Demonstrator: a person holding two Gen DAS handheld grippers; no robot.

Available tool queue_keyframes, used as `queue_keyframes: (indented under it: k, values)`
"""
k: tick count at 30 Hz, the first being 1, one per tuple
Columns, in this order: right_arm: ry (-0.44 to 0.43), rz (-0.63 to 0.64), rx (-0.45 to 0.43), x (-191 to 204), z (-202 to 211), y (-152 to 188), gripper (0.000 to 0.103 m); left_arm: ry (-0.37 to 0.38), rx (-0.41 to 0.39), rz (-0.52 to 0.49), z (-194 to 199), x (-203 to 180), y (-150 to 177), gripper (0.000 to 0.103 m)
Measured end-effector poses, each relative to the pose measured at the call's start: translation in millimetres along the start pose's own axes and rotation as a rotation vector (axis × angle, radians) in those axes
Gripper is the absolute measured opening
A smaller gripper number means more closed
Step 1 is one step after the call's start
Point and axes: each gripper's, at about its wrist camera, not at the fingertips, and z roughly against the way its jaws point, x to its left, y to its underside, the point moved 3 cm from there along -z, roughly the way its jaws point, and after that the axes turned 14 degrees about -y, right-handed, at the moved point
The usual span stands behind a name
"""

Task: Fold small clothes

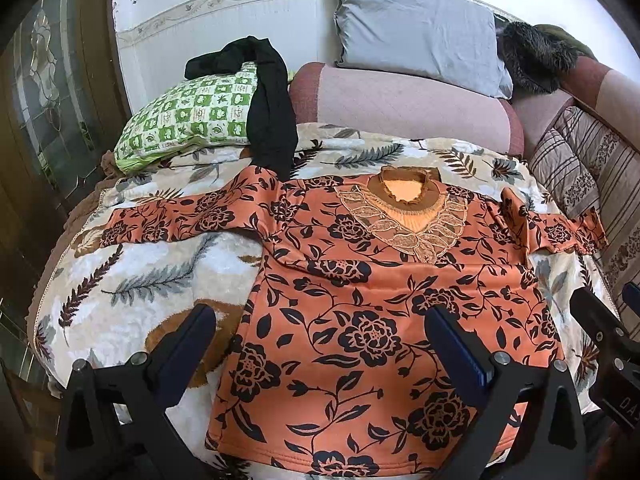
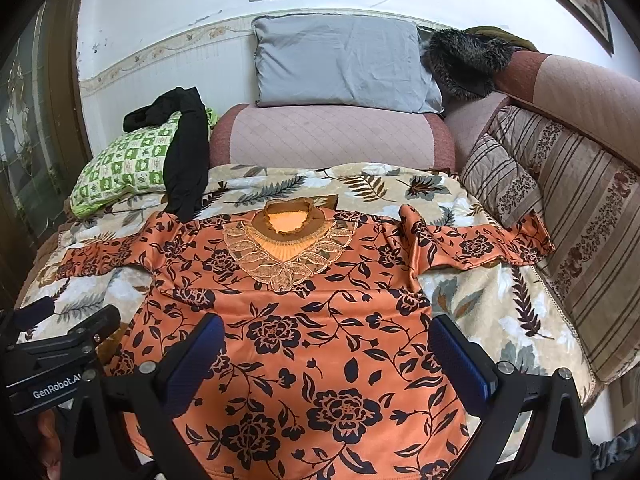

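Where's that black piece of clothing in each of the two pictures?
Left wrist view: the black garment is upper left of centre, draped over the green checked pillow.
Right wrist view: the black garment is at upper left, over the same pillow.
Shared landmark: the grey pillow against the wall.

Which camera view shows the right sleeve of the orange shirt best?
The right wrist view. There the right sleeve lies whole, from shoulder to cuff, well inside the picture. In the left wrist view the same sleeve is squeezed toward the right edge and looks shorter, though its cuff still shows.
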Motion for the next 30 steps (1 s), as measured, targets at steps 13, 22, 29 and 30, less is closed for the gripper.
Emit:
queue_keyframes:
  k: [13, 22, 29, 30]
  values:
    - [0.0, -0.001, -0.001, 0.0, 0.8, -0.4, 0.103, -0.001, 0.003, -0.008, 0.2, 0.0, -0.4, 0.103]
    - [-0.002, -0.002, -0.001, 0.3, 1.2, -0.3, 0.103, -0.003, 0.003, -0.008, 0.1, 0.0, -0.3, 0.103]
    - [0.001, 0.0, -0.002, -0.4, 0.5, -2.0, 0.103, -0.003, 0.005, -0.015, -0.7, -2.5, -3.4, 0.103]
    - [0.0, 0.0, -0.001, -0.8, 0.2, -2.8, 0.103, -0.003, 0.005, -0.016, -1.2, -2.8, -4.2, 0.103]
